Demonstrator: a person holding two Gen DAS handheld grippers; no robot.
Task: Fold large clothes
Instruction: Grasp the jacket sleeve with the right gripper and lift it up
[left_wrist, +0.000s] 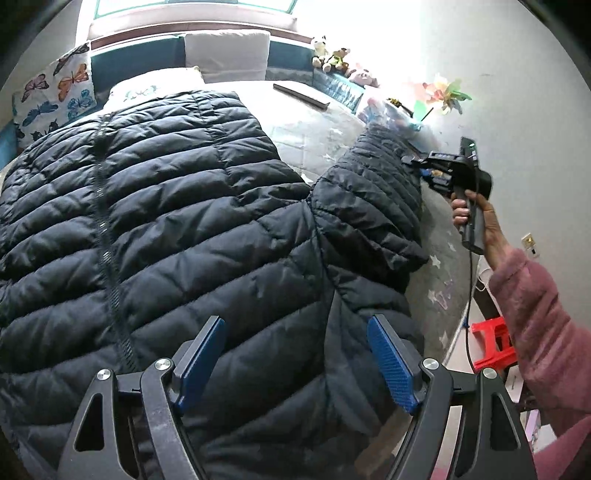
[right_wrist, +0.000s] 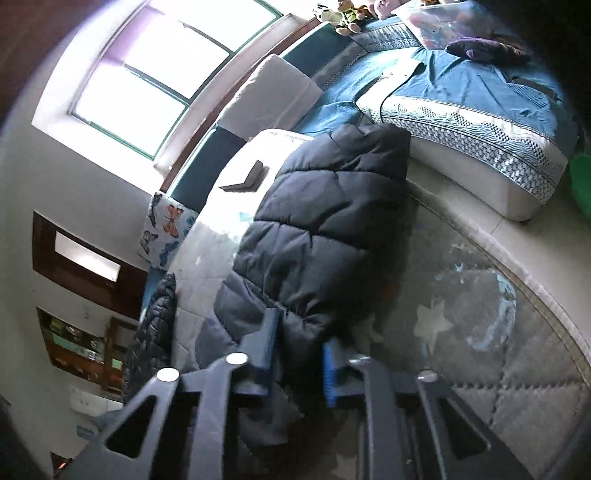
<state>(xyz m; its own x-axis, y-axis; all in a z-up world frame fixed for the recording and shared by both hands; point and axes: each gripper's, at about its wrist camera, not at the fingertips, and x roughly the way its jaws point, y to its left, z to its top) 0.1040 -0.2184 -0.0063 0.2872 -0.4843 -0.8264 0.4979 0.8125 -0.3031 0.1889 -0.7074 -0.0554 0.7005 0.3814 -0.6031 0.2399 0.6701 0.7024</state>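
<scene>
We see a bed (left_wrist: 325, 125) under a pale quilted cover printed with faint stars, its stitching forming soft diamonds. A bright window (right_wrist: 147, 74) with a green frame stands behind the headboard, where a white cushion (left_wrist: 227, 55) leans upright. A butterfly-print pillow (left_wrist: 51, 99) sits at the bed's left corner, soft toys (left_wrist: 332, 57) line the ledge, and a flat dark strip (left_wrist: 301, 96) lies on the cover near the head. Beside the bed, a red plastic stool (left_wrist: 495, 343) stands on the floor.

The dark puffer jacket (left_wrist: 166, 221) lies spread across the bed, zip side up, its glossy shell stitched into plump horizontal channels. Its sleeve (right_wrist: 321, 236) stretches out toward the bed's right edge.

Our left tongs (left_wrist: 295, 354) hang released above the jacket's lower part, the blue ribbed pads well apart with nothing between them. Our right tongs (right_wrist: 299, 354) are clenched on the sleeve's cuff end, the fabric bunched between the blue pads. From the left view we see the right hand (left_wrist: 476, 218), in a fuzzy pink sleeve (left_wrist: 543, 325), holding that tool at the sleeve's tip.
</scene>
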